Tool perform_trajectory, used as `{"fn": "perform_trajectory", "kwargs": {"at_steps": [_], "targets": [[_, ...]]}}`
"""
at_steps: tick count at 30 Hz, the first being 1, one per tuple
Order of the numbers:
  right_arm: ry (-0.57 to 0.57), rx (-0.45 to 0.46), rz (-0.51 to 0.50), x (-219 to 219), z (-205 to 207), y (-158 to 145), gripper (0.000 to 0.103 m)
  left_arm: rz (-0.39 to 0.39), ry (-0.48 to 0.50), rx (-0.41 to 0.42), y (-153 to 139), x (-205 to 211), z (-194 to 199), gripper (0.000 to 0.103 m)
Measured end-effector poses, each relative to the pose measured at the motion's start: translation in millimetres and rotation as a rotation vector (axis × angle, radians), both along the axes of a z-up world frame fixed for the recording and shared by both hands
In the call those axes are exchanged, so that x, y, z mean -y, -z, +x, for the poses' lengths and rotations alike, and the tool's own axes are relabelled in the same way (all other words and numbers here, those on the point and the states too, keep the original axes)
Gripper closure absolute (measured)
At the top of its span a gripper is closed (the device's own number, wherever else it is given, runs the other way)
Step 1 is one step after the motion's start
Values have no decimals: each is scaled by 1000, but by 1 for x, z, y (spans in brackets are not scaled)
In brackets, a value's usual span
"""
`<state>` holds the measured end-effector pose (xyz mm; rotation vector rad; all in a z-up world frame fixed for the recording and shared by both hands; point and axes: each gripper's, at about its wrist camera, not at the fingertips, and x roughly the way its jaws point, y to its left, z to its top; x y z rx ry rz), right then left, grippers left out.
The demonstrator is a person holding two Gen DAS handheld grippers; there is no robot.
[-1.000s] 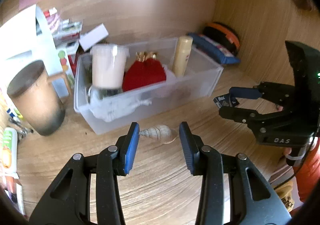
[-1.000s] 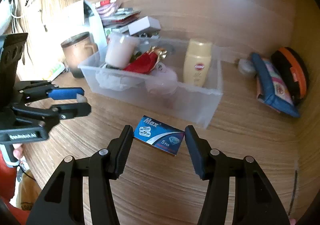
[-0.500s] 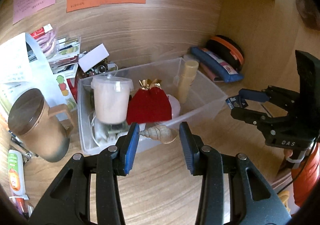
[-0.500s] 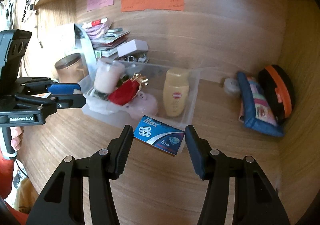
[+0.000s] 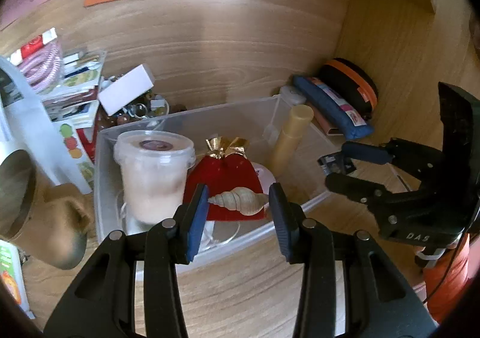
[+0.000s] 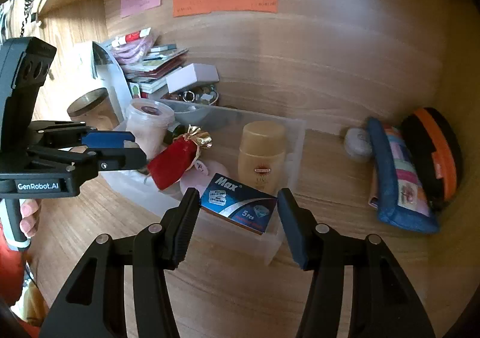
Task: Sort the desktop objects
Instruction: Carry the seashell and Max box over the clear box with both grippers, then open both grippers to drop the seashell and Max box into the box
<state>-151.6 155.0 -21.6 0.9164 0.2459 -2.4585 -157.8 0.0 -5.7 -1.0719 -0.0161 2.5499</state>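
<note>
My left gripper (image 5: pixel 238 206) is shut on a tan spiral seashell (image 5: pixel 240 201), held in the air over the front of the clear plastic bin (image 5: pixel 228 251). My right gripper (image 6: pixel 238 209) is shut on a blue "Max" razor-blade box (image 6: pixel 238 207), held above the bin's near right corner (image 6: pixel 271 251). In the bin stand a lidded white tub (image 5: pixel 154 176), a red pouch with a gold top (image 5: pixel 225 179) and a yellow lotion bottle (image 6: pixel 262 152). Each gripper shows in the other's view: the right one (image 5: pixel 339 165), the left one (image 6: pixel 132 146).
A brown lidded mug (image 5: pixel 27 206) stands left of the bin. Papers, packets and a white box (image 5: pixel 126 93) are stacked at the back left. A blue pouch (image 6: pixel 399 176) and an orange-black case (image 6: pixel 435 152) lie at the right by the side wall. Wooden desk surface (image 6: pixel 234 293) lies below.
Both grippers have risen and moved forward over the bin, each carrying its object. The bin now sits directly below them instead of ahead.
</note>
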Motion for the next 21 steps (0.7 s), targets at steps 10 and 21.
{"fn": "perform_trajectory", "kwargs": {"at_steps": [10,21], "targets": [[-25,18,54,13,-21,15,53,-12,12,41,16,-6,-19,62],[-27,8,84,24,-27,21,53,9,14,49,21,2,-22,62]]}}
